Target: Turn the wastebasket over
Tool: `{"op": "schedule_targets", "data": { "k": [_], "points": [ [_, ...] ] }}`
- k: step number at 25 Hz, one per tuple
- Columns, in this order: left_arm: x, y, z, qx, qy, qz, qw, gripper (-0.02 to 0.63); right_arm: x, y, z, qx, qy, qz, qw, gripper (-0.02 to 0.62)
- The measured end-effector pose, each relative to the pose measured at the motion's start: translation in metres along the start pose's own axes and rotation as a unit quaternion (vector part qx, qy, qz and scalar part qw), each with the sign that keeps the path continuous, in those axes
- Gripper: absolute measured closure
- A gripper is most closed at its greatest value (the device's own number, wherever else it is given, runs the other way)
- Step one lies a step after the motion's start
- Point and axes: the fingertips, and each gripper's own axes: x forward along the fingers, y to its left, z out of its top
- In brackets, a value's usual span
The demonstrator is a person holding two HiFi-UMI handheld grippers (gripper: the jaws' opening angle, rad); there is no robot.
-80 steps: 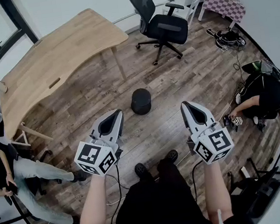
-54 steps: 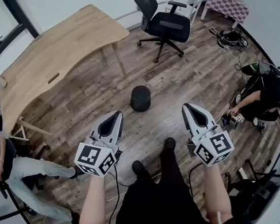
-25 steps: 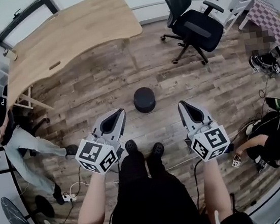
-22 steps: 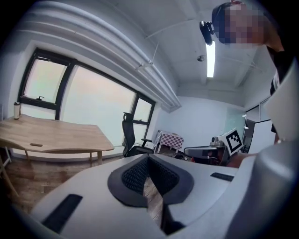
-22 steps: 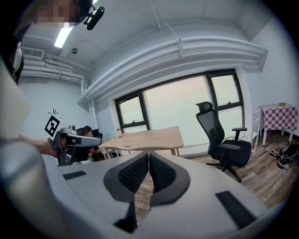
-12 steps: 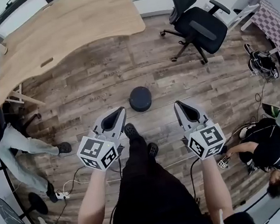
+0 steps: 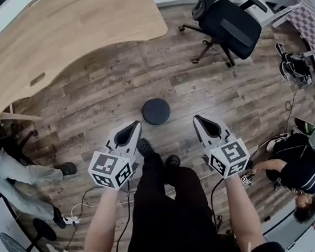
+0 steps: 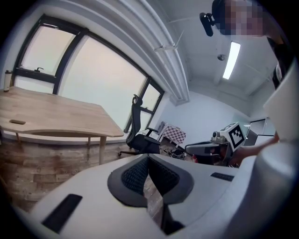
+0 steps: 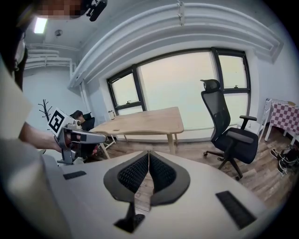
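The wastebasket [image 7: 155, 111] looks like dark, matt plastic. The floor [image 7: 101, 95] is grey-brown wood plank with visible grain and a dull finish. The desk [image 7: 64, 31] is pale, smooth wood. The office chair [image 7: 230, 21] wears black cloth. The left gripper [image 7: 136, 124] and right gripper [image 7: 196, 118] have smooth, matt, pale-grey plastic shells and dark, finely textured pads [image 9: 133, 173].

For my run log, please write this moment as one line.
stage: before contact | wastebasket: on floor, untouched | left gripper: shut, empty | right gripper: shut, empty
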Motion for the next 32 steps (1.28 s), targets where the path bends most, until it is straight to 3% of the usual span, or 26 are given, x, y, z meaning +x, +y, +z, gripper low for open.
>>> {"op": "schedule_targets", "data": {
  "k": [7, 13, 20, 30, 32],
  "points": [
    [0.037, 0.025, -0.035, -0.029, 0.035, 0.019, 0.9988, 0.591, 0.037, -0.03, -0.029, 0.022, 0.034, 0.016, 0.999, 0.563],
    [0.071, 0.046, -0.065, -0.059, 0.039, 0.045, 0.9964, 0.591, 0.074, -0.064, -0.066, 0.019, 0.07, 0.028, 0.997, 0.563],
    [0.116, 0.079, -0.137, -0.076, 0.069, 0.058, 0.993, 0.589, 0.129, -0.093, -0.148, 0.036, 0.113, 0.043, 0.992, 0.561],
    [0.166, 0.131, -0.256, -0.088, 0.124, 0.048, 0.9872, 0.586, 0.201, -0.106, -0.269, 0.046, 0.171, 0.06, 0.982, 0.56],
    [0.175, 0.143, -0.282, -0.09, 0.137, 0.045, 0.9854, 0.545, 0.215, -0.111, -0.295, 0.044, 0.185, 0.059, 0.98, 0.56]
  ]
}}
